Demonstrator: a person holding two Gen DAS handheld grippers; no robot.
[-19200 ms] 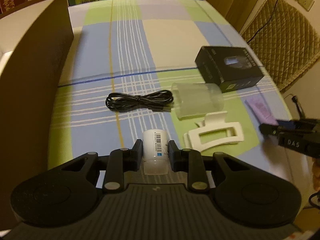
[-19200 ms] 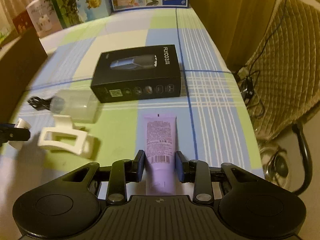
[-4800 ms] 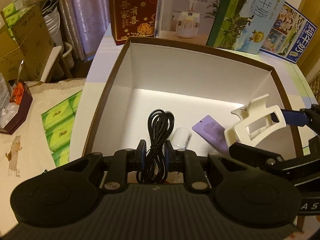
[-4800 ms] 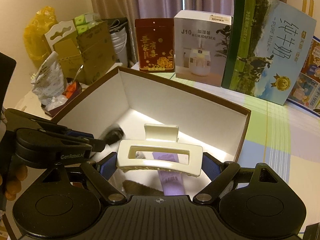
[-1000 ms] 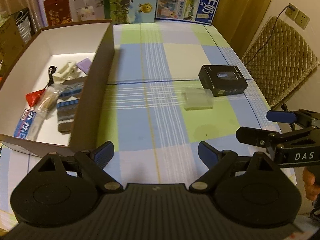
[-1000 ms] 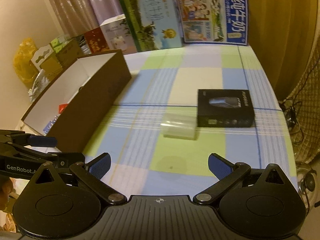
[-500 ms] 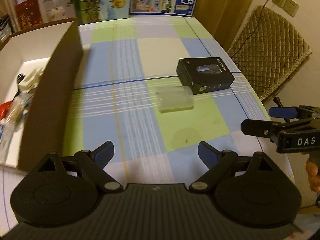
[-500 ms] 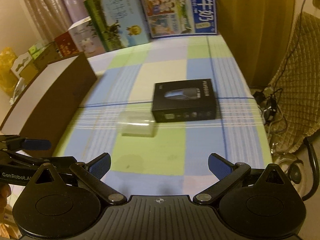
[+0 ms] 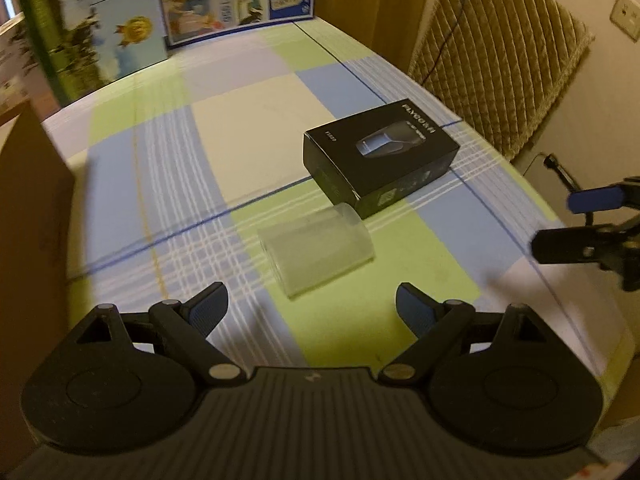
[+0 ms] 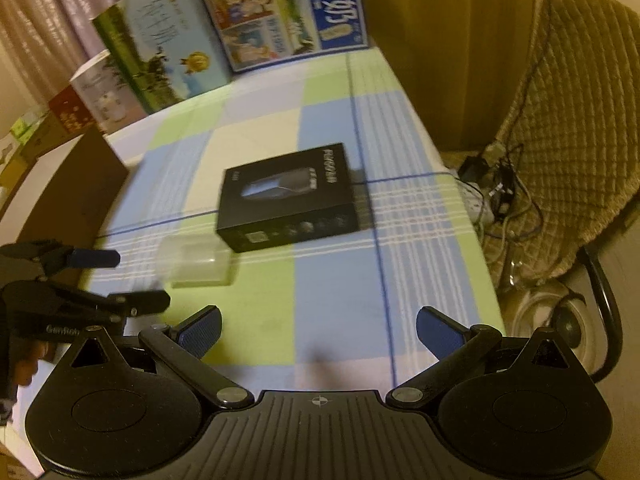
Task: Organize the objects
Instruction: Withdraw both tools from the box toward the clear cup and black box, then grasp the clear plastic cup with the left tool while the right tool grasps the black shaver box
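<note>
Far left: brown box (image 9: 28, 208) wall, destination by judgement. Left gripper (image 9: 312, 304) spread wide, empty, just short of clear cup (image 9: 316, 250) lying on side. Black carton (image 9: 380, 162) touching cup's far right edge. Right gripper (image 10: 318, 334) wide open, empty. Risk: round cup rolling from pinch, nudging carton.

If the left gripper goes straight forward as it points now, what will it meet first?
Probably the translucent plastic cup, lying on its side just ahead of the open left gripper; the black box lies beyond it.
</note>
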